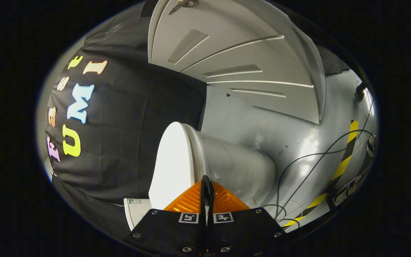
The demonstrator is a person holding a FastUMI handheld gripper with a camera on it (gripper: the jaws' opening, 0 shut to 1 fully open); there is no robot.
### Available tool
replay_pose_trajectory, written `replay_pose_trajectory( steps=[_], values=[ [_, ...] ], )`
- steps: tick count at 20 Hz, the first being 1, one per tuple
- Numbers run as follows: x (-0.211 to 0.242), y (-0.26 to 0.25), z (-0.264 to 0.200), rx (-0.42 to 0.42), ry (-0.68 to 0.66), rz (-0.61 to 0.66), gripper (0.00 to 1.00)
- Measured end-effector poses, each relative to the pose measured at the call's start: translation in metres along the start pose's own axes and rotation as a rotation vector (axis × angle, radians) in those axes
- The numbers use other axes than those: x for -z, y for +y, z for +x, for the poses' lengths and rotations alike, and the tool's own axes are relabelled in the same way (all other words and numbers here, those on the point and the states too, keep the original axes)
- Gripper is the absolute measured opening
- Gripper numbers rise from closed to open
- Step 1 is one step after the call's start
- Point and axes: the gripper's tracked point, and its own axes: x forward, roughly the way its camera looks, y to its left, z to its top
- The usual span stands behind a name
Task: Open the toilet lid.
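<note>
White toilet lid [173, 164] closed; gripper [206, 194] jaws together.

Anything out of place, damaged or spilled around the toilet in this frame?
Nothing spilled or broken. Loose black cables trail over the grey floor beside the toilet. Its lid lies closed, just ahead of the shut gripper.

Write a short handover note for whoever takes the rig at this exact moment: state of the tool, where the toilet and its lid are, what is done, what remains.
Tool: orange fingers closed together, nothing between them.
Toilet: just ahead of the fingertips, seen tilted because the camera is rolled.
Lid: white, lying closed on the bowl, beyond the fingertips; whether the tool touches its edge cannot be told.
Cables trail over the grey floor past the toilet.
Done: approach to the lid's rim.
Left: catch the lid edge and swing it up.
</note>
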Motion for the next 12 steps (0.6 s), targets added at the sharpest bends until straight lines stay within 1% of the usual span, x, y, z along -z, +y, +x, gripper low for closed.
replay_pose_trajectory(
  steps=[4, 12],
  values=[
    [-0.003, 0.012, -0.009, 0.036, -0.008, -0.09, 0.01],
    [-0.009, 0.062, -0.044, 0.036, -0.082, -0.204, 0.01]
  ],
)
